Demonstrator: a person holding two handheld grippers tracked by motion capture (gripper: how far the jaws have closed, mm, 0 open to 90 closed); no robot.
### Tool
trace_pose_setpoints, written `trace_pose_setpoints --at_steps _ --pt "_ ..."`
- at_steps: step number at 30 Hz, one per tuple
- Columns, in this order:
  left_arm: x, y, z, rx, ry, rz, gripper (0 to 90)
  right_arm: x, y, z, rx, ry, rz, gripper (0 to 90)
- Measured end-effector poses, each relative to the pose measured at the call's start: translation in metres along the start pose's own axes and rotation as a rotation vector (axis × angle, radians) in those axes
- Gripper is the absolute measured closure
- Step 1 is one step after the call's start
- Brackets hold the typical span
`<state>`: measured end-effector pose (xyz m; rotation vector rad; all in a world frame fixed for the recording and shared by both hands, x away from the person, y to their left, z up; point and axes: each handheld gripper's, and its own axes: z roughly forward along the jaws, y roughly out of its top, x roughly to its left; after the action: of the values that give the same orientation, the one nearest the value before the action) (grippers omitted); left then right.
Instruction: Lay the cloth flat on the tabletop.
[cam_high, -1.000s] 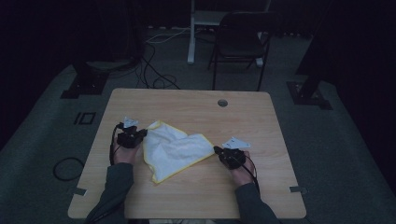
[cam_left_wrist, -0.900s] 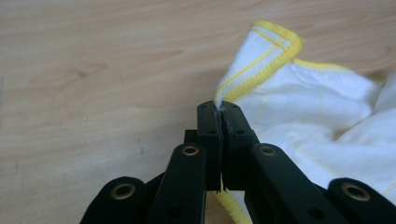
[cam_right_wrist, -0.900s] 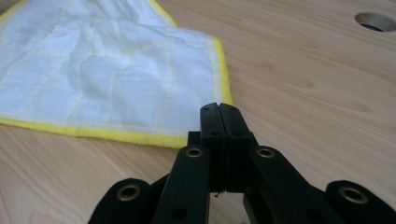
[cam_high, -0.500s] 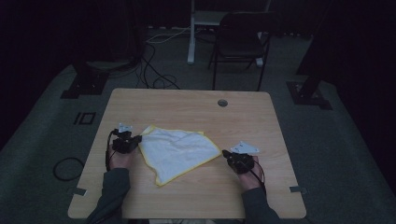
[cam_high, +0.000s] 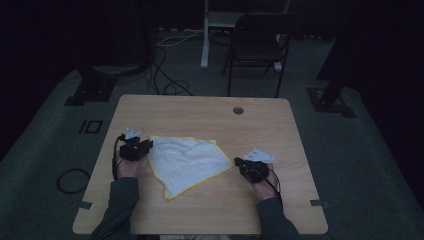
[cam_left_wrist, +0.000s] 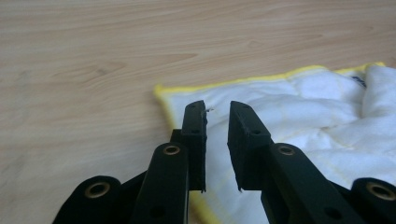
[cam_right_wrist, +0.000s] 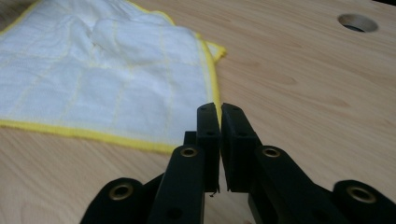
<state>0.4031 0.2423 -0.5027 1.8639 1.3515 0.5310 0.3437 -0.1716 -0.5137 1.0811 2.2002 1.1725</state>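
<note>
Right now you have a white cloth with a yellow hem (cam_high: 187, 161) lying spread on the wooden table (cam_high: 200, 107), slightly left of the middle, rumpled near its far side. In the high view your left gripper (cam_high: 141, 148) sits at the cloth's left edge and your right gripper (cam_high: 242, 165) sits just off its right corner, with a hand behind each and your sleeves coming in from the near edge.

In the left gripper view your left gripper (cam_left_wrist: 217, 122) hangs over the cloth (cam_left_wrist: 308, 130) near its corner. Its jaws stand apart with a clear gap, and nothing sits between them; the yellow hem runs past just beyond the tips and down under the left jaw.

In the right gripper view your right gripper (cam_right_wrist: 219, 122) has its jaws drawn almost together, with just a thin slit left between the pads. The tips sit right at the cloth's (cam_right_wrist: 102, 70) yellow hem, beside the corner. I cannot tell whether any fabric is pinched in that slit; the cloth lies flat on the table (cam_right_wrist: 303, 84) to the left of the jaws. A round hole in the tabletop (cam_right_wrist: 357, 22) shows far off at the upper right.
</note>
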Motion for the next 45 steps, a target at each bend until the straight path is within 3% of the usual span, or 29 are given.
trace_pose_setpoints --at_steps 15,20,24,29,31,34,45 --pt "-0.062 0.030 0.053 0.084 -0.104 0.203 81.0 0.016 0.014 0.048 0.046 0.033 -0.035 85.4" --pt "-0.080 0.032 0.068 0.129 -0.121 0.281 81.9 0.019 0.016 0.057 0.064 0.041 -0.044 85.3" --pt "-0.090 0.031 0.079 0.166 -0.119 0.317 83.6 0.019 0.014 0.064 0.095 0.044 -0.051 85.4" --pt "-0.090 0.029 0.089 0.215 -0.103 0.315 89.7 0.020 0.005 0.065 0.118 0.040 -0.061 85.8" --pt "-0.087 0.029 0.089 0.214 -0.107 0.294 90.0 0.020 0.003 0.062 0.115 0.040 -0.049 86.2" --pt "-0.087 0.030 0.090 0.218 -0.103 0.295 90.0 0.022 -0.001 0.056 0.116 0.037 -0.043 86.6" --pt "-0.066 0.034 0.090 0.228 -0.037 0.226 90.0 0.024 -0.009 0.042 0.130 0.014 -0.058 88.4"
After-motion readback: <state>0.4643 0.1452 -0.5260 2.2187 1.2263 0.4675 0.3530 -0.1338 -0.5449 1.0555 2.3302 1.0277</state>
